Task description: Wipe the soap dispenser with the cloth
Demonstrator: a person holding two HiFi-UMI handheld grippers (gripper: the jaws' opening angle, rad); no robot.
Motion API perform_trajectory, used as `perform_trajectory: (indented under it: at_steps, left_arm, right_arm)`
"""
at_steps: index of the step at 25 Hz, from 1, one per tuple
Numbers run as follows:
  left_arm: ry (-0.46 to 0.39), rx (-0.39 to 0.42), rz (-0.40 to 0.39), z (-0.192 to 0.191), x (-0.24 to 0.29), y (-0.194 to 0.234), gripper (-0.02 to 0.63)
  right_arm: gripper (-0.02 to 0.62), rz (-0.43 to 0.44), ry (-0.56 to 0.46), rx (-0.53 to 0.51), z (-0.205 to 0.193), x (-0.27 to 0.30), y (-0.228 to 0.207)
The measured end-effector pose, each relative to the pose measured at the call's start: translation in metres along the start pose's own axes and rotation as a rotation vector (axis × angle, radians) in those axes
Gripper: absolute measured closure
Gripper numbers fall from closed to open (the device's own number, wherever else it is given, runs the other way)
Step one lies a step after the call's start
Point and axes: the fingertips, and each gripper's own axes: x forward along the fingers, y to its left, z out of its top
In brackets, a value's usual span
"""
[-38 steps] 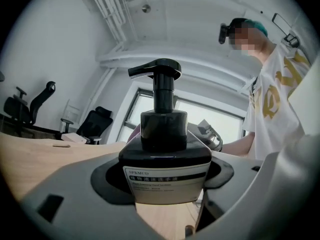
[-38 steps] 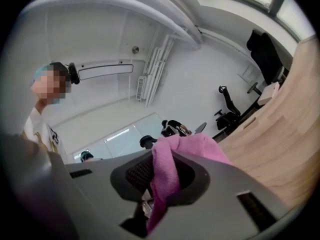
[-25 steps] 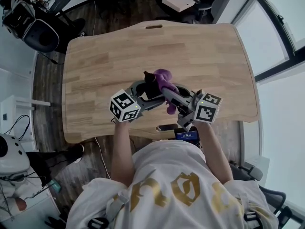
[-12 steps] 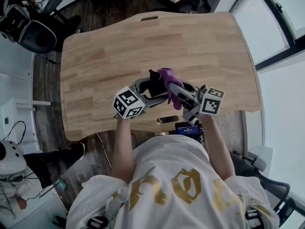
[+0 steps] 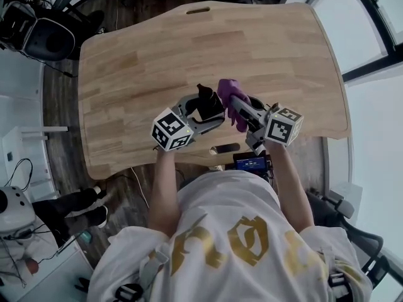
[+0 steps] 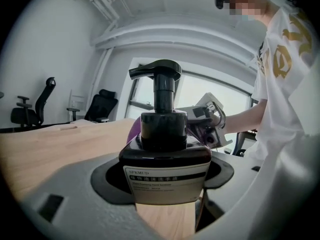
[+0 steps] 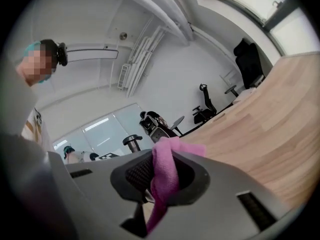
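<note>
My left gripper (image 5: 203, 111) is shut on a dark soap dispenser (image 6: 165, 159) with a black pump head and a white label; it is held upright above the wooden table (image 5: 151, 49). In the head view the soap dispenser (image 5: 205, 104) sits just left of the purple cloth (image 5: 230, 95). My right gripper (image 5: 239, 107) is shut on that cloth (image 7: 164, 176), which hangs down between its jaws. In the left gripper view the cloth (image 6: 132, 132) shows behind the bottle, close to or touching it. Both grippers are held near the table's front edge.
Office chairs (image 5: 38, 33) stand on the dark floor beyond the table's left corner. A phone or small screen (image 5: 250, 163) lies at the table's near edge by the person's body. Windows (image 5: 371, 55) run along the right side.
Both grippers have shifted slightly right and nearer the front edge with the bottle and cloth. The cloth has drawn up beside the pump.
</note>
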Motion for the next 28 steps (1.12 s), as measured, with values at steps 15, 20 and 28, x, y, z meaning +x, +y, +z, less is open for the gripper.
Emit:
perform_trajectory:
  at_steps: [15, 20, 28]
  left_arm:
    - [0.107, -0.079, 0.133, -0.065, 0.034, 0.071, 0.250]
    - [0.129, -0.098, 0.139, -0.076, 0.051, 0.088, 0.250]
    - [0.182, -0.053, 0.141, -0.089, 0.067, 0.103, 0.250]
  right_arm:
    - [0.545, -0.181, 0.109, -0.063, -0.013, -0.003, -0.065]
    - [0.545, -0.222, 0.127, -0.042, -0.015, -0.010, -0.086]
    - [0.545, -0.270, 0.127, -0.022, -0.015, -0.010, -0.106]
